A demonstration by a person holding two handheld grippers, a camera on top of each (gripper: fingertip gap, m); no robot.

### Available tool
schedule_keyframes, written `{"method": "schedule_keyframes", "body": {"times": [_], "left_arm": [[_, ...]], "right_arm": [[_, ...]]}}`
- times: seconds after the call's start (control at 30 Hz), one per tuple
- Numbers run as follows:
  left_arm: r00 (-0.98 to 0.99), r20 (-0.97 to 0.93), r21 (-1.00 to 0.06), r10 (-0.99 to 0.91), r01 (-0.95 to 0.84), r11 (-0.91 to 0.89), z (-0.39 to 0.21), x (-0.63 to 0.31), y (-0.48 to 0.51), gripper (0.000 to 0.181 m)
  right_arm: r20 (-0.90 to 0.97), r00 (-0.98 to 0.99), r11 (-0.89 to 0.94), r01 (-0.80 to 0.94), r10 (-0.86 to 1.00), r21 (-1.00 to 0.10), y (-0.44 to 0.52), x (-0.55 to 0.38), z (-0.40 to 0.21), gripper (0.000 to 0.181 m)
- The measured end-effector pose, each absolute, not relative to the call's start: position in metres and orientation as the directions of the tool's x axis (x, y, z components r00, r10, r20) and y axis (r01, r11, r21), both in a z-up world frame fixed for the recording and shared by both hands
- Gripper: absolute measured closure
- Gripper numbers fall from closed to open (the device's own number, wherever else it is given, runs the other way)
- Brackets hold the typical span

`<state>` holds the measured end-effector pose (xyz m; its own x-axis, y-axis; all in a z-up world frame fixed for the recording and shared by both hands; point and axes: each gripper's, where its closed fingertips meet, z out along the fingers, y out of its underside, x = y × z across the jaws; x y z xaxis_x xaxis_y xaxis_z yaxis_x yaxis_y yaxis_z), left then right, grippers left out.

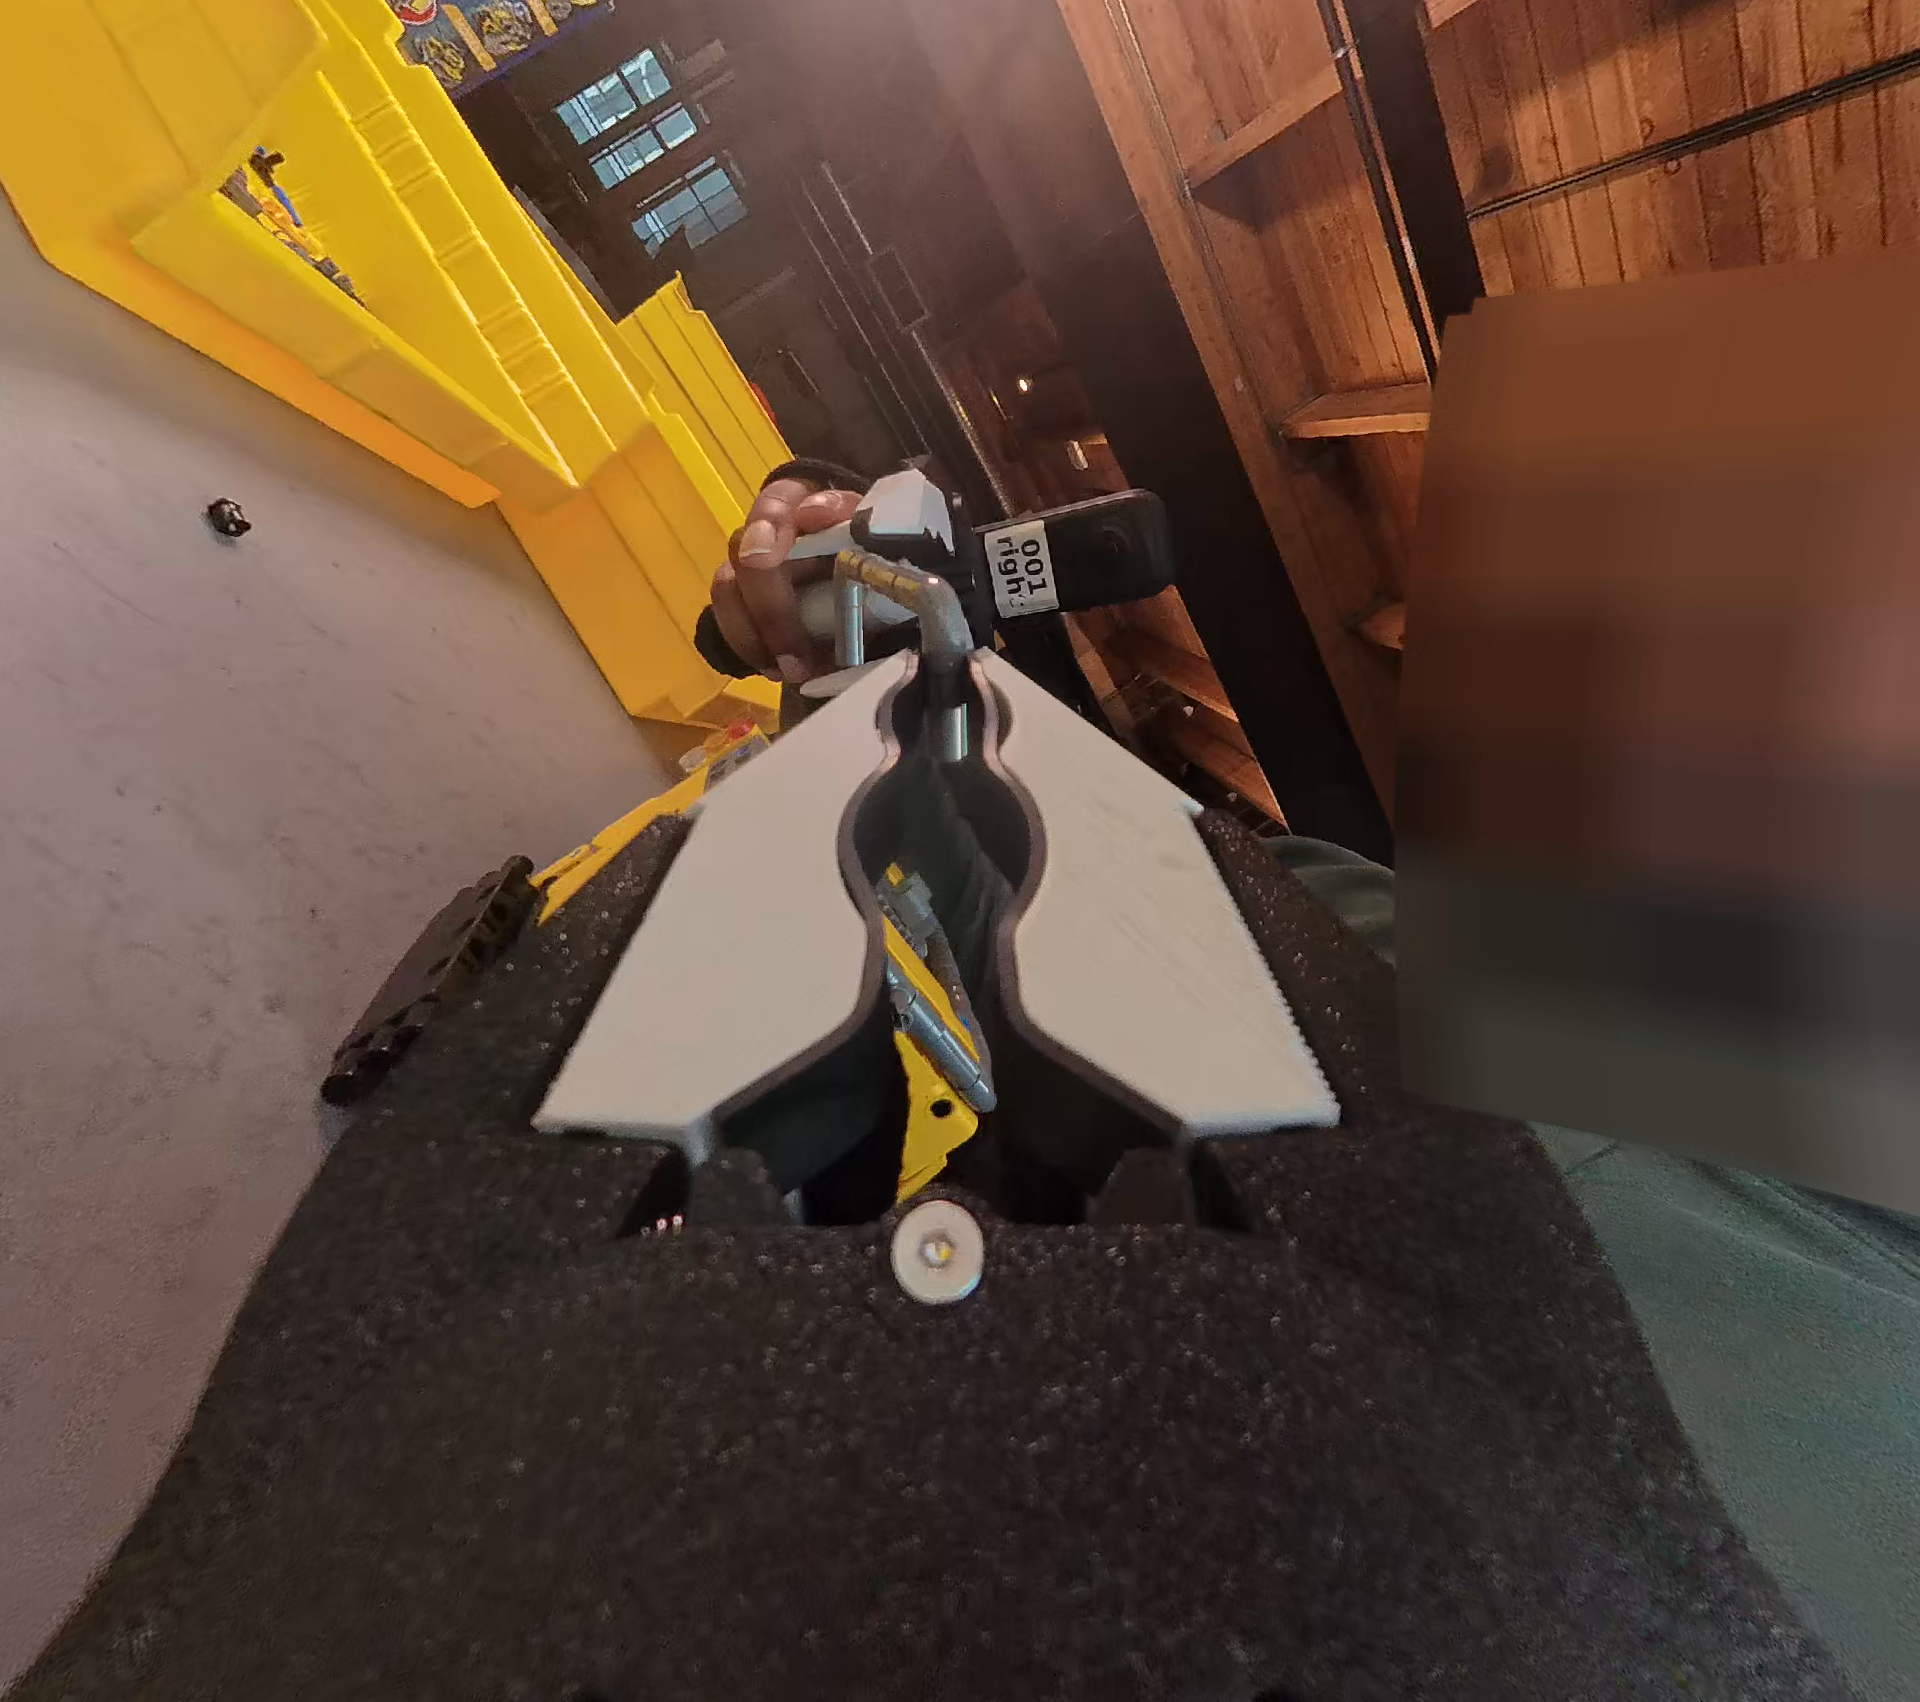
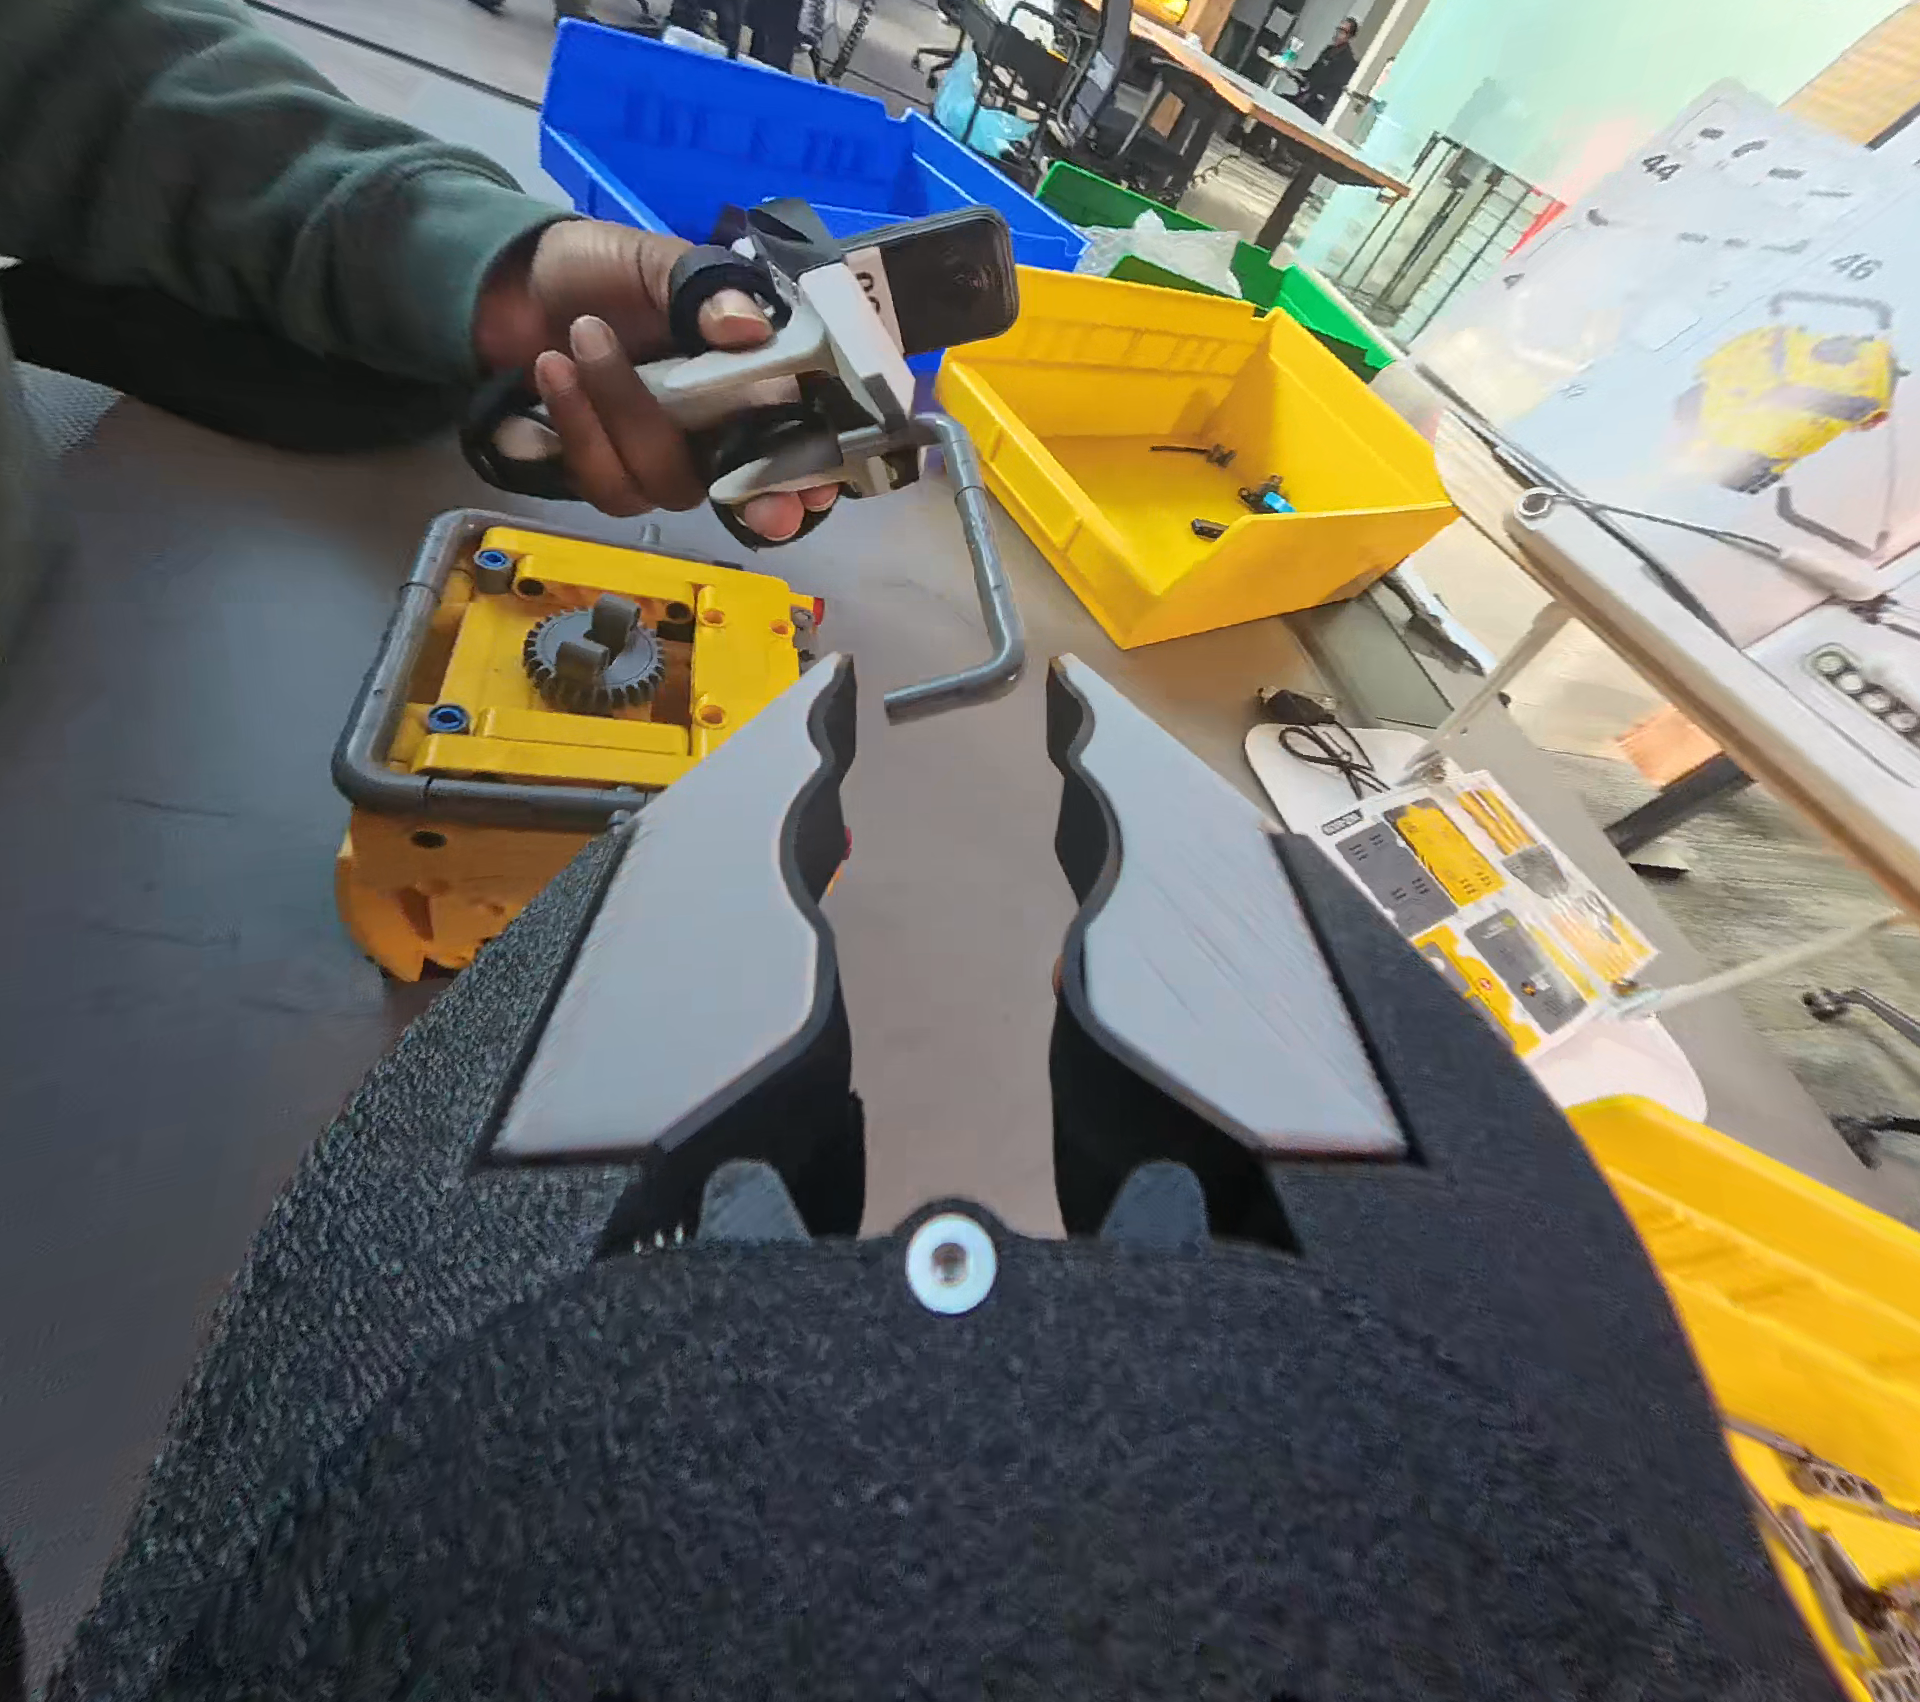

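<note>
Up close, in the left wrist view, the left gripper (image 1: pixel 940 686) pinches a bent grey metal-look tube (image 1: pixel 914 603) at its fingertips, held in the air near yellow plastic bins (image 1: pixel 343 218). Over in the right wrist view, the right gripper (image 2: pixel 951 681) stands spread and empty just beside the tube's free end, above a grey tabletop (image 2: pixel 208 665), with a yellow block-built base with a dark gear (image 2: pixel 561 696) to its left.

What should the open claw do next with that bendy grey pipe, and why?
Probably ease the right gripper forward and close on the grey pipe: its jaws are open, the pipe's free end sits just beyond its tips, and the left gripper holds the other end.
</note>
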<state>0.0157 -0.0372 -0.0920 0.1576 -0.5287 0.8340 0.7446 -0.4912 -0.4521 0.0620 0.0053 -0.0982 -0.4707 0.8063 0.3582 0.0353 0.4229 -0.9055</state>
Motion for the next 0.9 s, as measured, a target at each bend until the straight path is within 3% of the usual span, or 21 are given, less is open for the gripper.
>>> {"method": "schedule_keyframes", "body": {"times": [0.17, 0.23, 0.67, 0.73, 0.9], "left_arm": [[0.07, 0.858, -0.375, -0.508, 0.761, -0.529, -0.097, 0.017, -0.035, 0.176], [0.063, 0.862, -0.368, -0.502, 0.76, -0.536, -0.099, 0.019, -0.034, 0.176], [0.042, 0.871, -0.348, -0.49, 0.757, -0.553, -0.103, 0.021, -0.033, 0.176], [0.103, 0.857, -0.405, -0.506, 0.742, -0.534, -0.104, 0.021, -0.033, 0.174], [0.402, 0.701, -0.694, -0.589, 0.576, -0.432, -0.107, 0.019, -0.036, 0.158]], "right_arm": [[0.425, -0.47, 0.494, 0.029, 0.774, -0.869, 0.002, 0.061, -0.112, 0.141], [0.436, -0.462, 0.498, 0.014, 0.772, -0.867, 0.002, 0.059, -0.112, 0.15], [0.383, -0.483, 0.449, 0.023, 0.787, -0.893, 0.004, 0.06, -0.114, 0.15], [0.306, -0.499, 0.378, 0.047, 0.811, -0.925, 0.005, 0.06, -0.113, 0.15], [0.03, -0.543, 0.147, 0.173, 0.839, -0.974, 0.01, 0.062, -0.122, 0.151]]}}
